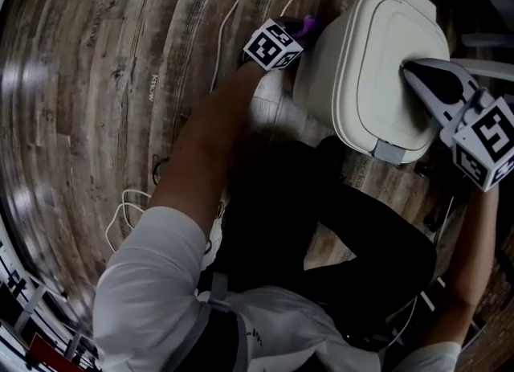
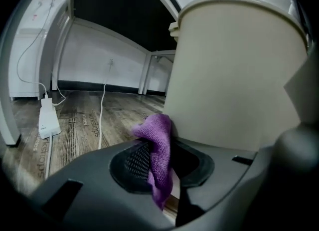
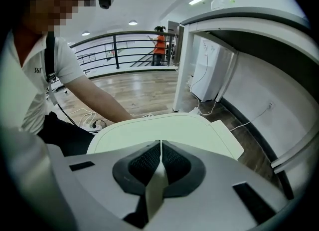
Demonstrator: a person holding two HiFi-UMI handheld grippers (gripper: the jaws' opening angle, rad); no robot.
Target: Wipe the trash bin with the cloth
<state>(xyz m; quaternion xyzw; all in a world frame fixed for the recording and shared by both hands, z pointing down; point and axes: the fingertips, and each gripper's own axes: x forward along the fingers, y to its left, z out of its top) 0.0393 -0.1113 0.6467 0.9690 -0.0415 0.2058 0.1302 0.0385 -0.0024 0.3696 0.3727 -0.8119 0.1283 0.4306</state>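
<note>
Barely visible from the head view, pinched in left hand-held gripper (image 2: 162,161): purple cloth (image 2: 158,142), drooping against side of upright trash bin (image 2: 234,75) on floor (image 2: 79,130). Clenched empty over its lid: right hand-held gripper (image 3: 160,161).

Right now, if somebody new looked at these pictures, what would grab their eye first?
The purple cloth stands out most, pinched in the left gripper right beside the side wall of the cream trash bin. Next comes the right gripper, jaws together and empty, with its tip at the bin's closed lid.
</note>
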